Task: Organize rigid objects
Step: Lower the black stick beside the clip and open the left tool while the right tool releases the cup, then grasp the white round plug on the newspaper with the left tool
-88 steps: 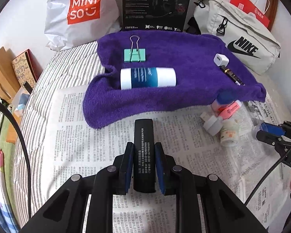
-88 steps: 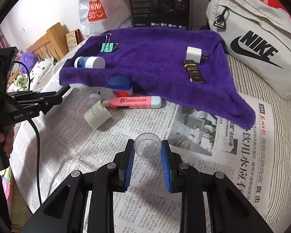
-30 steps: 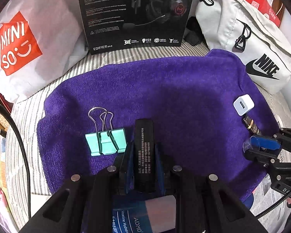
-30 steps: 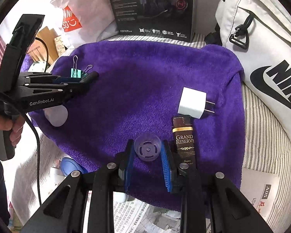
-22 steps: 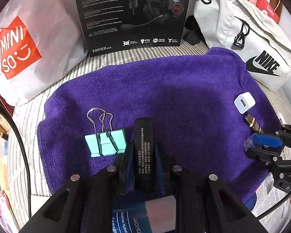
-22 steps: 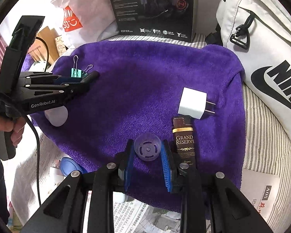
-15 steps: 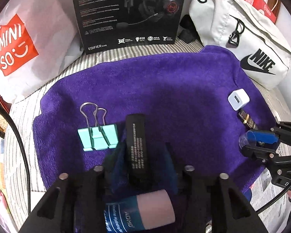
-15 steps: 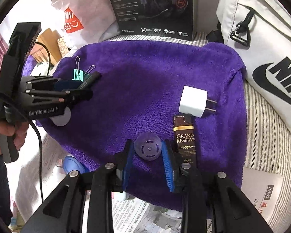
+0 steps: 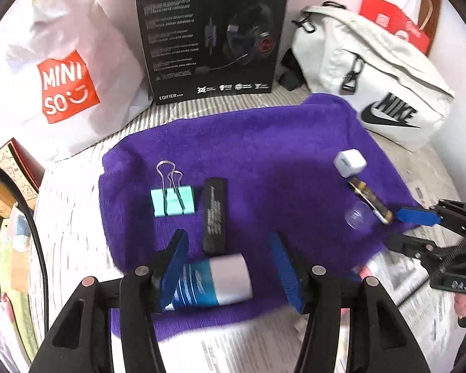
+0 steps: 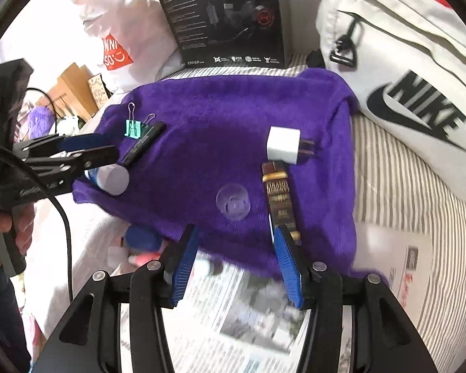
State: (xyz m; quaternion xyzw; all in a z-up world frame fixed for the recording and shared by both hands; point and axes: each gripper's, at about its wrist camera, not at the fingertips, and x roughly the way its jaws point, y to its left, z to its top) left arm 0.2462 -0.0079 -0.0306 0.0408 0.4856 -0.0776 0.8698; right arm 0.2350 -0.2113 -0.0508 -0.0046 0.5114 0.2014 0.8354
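A purple towel point(image 9: 264, 143) point(image 10: 233, 118) carries the sorted items. A black bar point(image 9: 215, 215) point(image 10: 144, 143) lies flat on it beside a mint binder clip point(image 9: 172, 203) point(image 10: 133, 128). My left gripper point(image 9: 230, 272) has drawn back above it, its jaws opening, with nothing pressed; a blue-and-white tube point(image 9: 212, 283) point(image 10: 112, 178) lies under them. A clear round cap point(image 10: 233, 202) point(image 9: 357, 217) rests on the towel beside a brown lighter point(image 10: 279, 199) and a white charger point(image 10: 284, 144). My right gripper point(image 10: 234, 262) hovers near it, jaws opening, empty.
A black headset box point(image 9: 211, 34), a white shopping bag point(image 9: 62, 84) and a pale waist bag point(image 9: 379, 71) stand behind the towel. Newspaper point(image 10: 248, 317) covers the striped bed in front. A blue cap and pink item point(image 10: 143, 242) lie off the towel's near edge.
Both grippers let go: the black bar now lies free on the towel and the clear cap sits free too. Both grippers opened and pulled back and up.
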